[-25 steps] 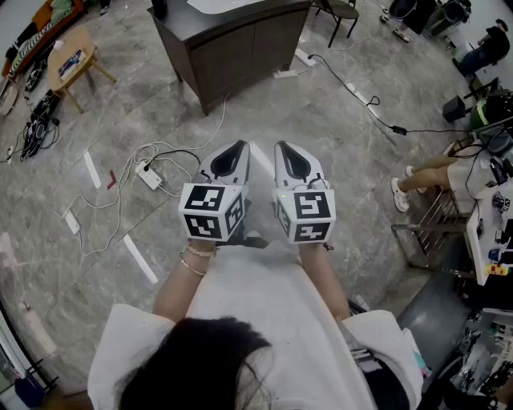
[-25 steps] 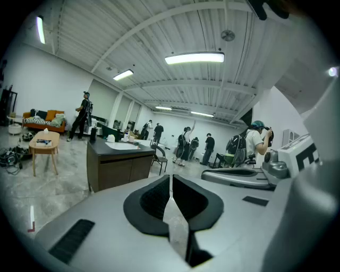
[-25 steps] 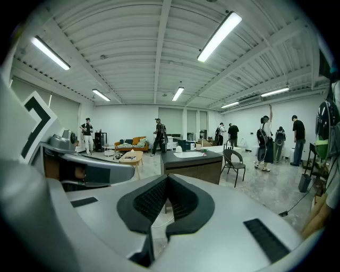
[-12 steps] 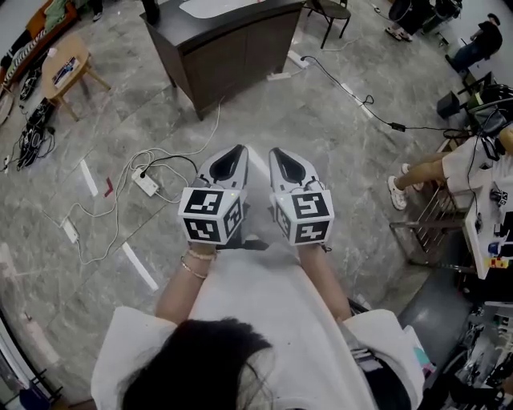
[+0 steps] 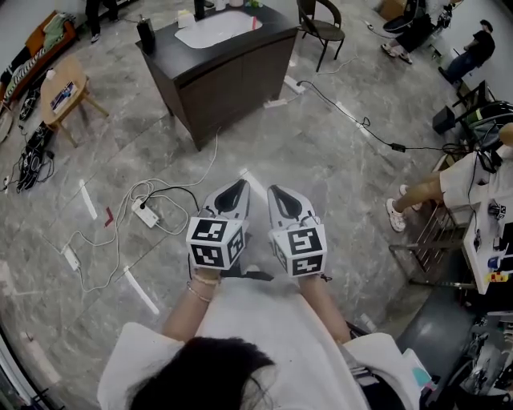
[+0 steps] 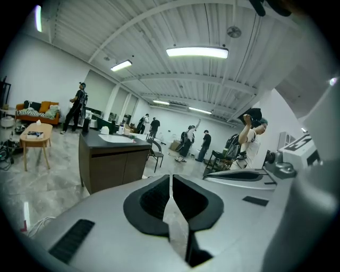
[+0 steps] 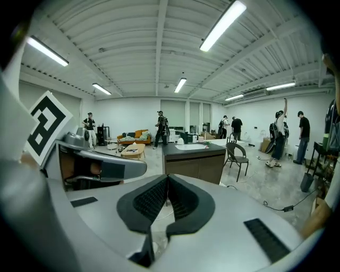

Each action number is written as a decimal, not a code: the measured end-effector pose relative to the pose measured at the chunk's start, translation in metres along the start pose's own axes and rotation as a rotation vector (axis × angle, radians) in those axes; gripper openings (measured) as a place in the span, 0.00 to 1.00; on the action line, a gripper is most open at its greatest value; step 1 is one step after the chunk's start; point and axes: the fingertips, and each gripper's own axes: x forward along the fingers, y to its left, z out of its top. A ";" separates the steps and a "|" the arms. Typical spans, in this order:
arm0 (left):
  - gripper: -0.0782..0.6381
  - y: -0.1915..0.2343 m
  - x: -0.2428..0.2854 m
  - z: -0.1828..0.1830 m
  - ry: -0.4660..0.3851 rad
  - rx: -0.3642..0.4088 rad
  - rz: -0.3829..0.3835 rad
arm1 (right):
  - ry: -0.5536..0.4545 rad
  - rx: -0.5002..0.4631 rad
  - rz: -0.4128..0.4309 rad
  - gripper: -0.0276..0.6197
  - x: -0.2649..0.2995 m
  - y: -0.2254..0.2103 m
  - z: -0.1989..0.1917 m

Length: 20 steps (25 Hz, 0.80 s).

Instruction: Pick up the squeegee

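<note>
My left gripper (image 5: 238, 186) and right gripper (image 5: 274, 193) are held side by side in front of the person's body, over the marble floor. Both point toward a dark cabinet (image 5: 232, 64) with a white sink basin (image 5: 215, 28) in its top. In the left gripper view the left gripper (image 6: 170, 178) has its jaws closed tip to tip on nothing. The right gripper (image 7: 168, 178) is likewise shut and empty. I cannot make out a squeegee in any view. A dark bottle (image 5: 146, 34) and small items stand on the countertop, too small to tell apart.
White cables and a power strip (image 5: 146, 212) lie on the floor to the left. A small wooden table (image 5: 68, 80) stands far left and a chair (image 5: 321, 24) beside the cabinet. A seated person (image 5: 437, 184) and a metal rack (image 5: 433, 240) are at the right.
Both grippers have sunk a little in the head view, still shut and side by side. The view has tilted up, bringing the cabinet's sink top into sight.
</note>
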 end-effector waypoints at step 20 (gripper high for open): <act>0.17 0.071 0.093 0.048 0.051 0.004 -0.036 | 0.058 0.076 0.014 0.09 0.113 -0.051 0.030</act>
